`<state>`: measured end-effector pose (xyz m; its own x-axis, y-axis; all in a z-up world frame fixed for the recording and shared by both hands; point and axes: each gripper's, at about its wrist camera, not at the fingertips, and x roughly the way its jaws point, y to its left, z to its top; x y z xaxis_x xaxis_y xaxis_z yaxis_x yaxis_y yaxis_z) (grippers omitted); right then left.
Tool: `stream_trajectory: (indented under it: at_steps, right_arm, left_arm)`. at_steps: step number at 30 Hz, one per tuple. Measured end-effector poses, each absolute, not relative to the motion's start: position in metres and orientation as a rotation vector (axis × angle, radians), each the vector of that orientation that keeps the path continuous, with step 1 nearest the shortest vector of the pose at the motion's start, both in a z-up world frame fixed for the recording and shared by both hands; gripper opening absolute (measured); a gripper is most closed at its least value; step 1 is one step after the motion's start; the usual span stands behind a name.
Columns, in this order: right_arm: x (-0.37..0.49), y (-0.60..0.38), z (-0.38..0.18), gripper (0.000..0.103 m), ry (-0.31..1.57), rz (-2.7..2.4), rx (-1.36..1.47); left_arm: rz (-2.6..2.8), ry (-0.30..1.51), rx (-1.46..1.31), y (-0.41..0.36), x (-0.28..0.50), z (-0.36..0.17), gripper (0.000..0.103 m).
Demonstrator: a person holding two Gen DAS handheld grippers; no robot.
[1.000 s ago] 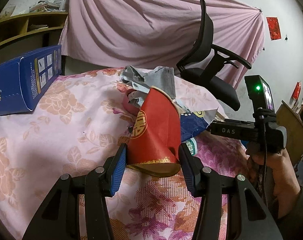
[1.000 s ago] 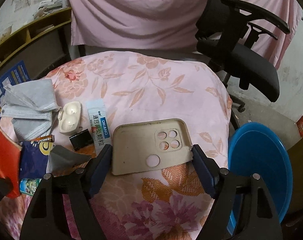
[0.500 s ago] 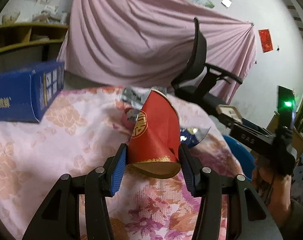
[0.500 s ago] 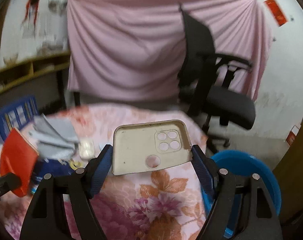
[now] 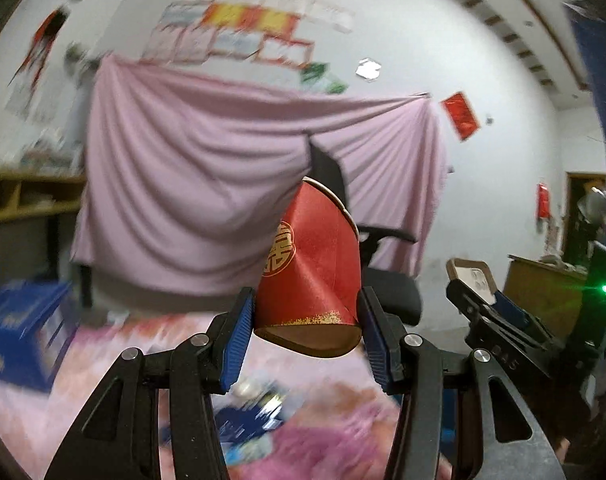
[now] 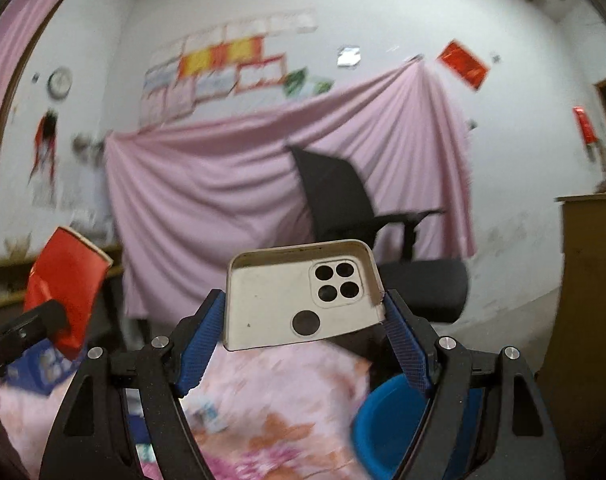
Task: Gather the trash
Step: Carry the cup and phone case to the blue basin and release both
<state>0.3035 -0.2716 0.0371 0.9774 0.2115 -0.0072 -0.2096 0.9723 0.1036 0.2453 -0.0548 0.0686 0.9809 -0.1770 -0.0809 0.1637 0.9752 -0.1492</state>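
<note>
My left gripper (image 5: 305, 334) is shut on a crushed red paper cup (image 5: 313, 268) with a gold emblem, held in the air above the flowered tablecloth (image 5: 115, 364). The same red cup (image 6: 65, 284) shows at the left of the right wrist view. A beige phone case (image 6: 299, 296) with round camera holes is pinched between the blue pads of my right gripper (image 6: 303, 328), also lifted off the table. That right gripper (image 5: 481, 294) with the case appears at the right of the left wrist view. Small wrappers (image 5: 255, 420) lie blurred on the cloth below.
A blue plastic basin (image 6: 387, 424) sits low beside the table on the right. A black office chair (image 6: 367, 236) stands behind the table before a pink curtain (image 6: 223, 200). A blue box (image 5: 19, 336) lies at the table's left. A wooden cabinet (image 6: 587, 280) is at the right.
Both grippers rose off the table and tilted up to level, each carrying its item. The views now show the wall and curtain instead of the tabletop.
</note>
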Motion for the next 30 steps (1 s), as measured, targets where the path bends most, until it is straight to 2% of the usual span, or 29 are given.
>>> stream_trajectory:
  at_steps: [3, 8, 17, 21, 30]
  right_arm:
    - [0.298, -0.304, 0.044, 0.078, -0.032, 0.148, 0.144]
    - [0.299, -0.348, 0.047, 0.078, -0.015, 0.06, 0.182]
    - [0.328, -0.403, 0.021, 0.078, 0.19, -0.034, 0.28]
    - [0.343, -0.417, 0.009, 0.078, 0.281, -0.042, 0.324]
    - [0.363, -0.425, -0.011, 0.079, 0.405, 0.002, 0.377]
  left_arm:
    - [-0.234, 0.071, -0.091, -0.084, 0.26, 0.077, 0.046]
    - [-0.328, 0.113, -0.08, -0.132, 0.293, 0.075, 0.046]
    - [-0.43, 0.41, -0.095, -0.201, 0.367, 0.051, 0.046]
    - [-0.436, 0.538, -0.117, -0.211, 0.397, 0.038, 0.046]
    - [-0.41, 0.696, -0.178, -0.212, 0.42, 0.01, 0.048]
